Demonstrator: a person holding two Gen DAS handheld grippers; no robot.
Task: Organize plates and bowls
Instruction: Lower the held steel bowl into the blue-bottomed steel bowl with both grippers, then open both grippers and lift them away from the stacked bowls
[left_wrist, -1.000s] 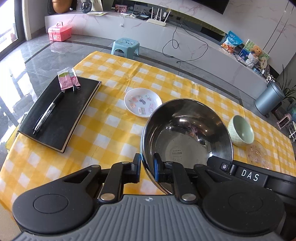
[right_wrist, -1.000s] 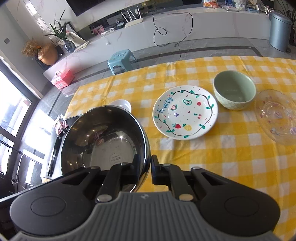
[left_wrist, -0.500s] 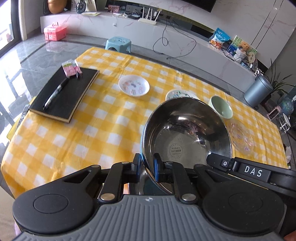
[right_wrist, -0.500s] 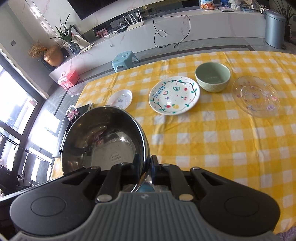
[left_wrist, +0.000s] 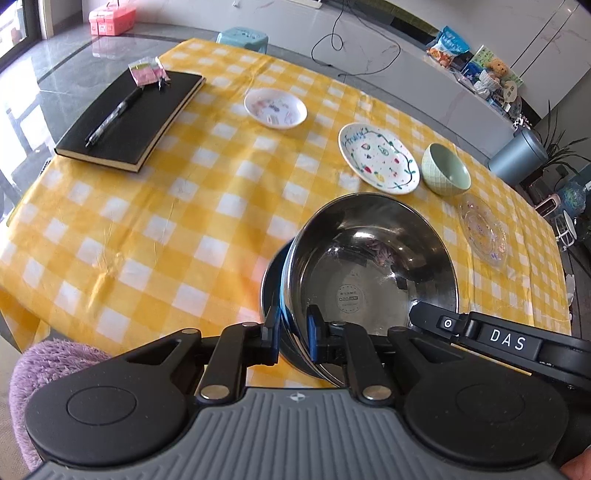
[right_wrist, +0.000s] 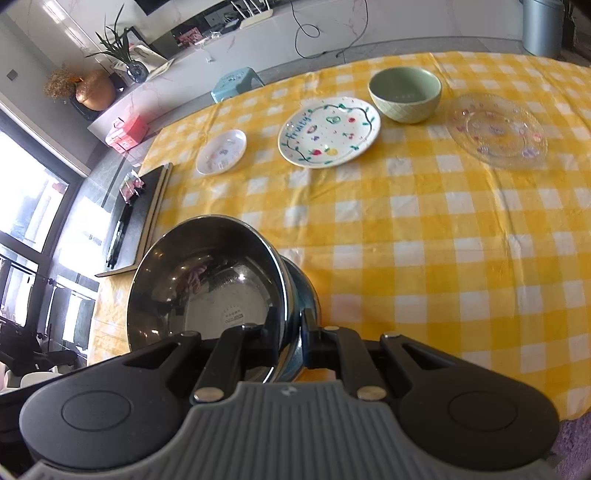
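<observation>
Stainless-steel mixing bowl (left_wrist: 369, 273) hangs tilted above the near edge of the yellow-checked counter (left_wrist: 166, 206), both tools clamped on its rim: left tool (left_wrist: 293, 334) one side, right tool (right_wrist: 293, 332) the other. Beyond sit a fruit-pattern plate (right_wrist: 328, 131) and green bowl (right_wrist: 405, 94).

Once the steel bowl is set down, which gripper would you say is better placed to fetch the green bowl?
Probably the right gripper: the green bowl lies toward its side of the table, while the left gripper holds the steel bowl's opposite rim.
</observation>
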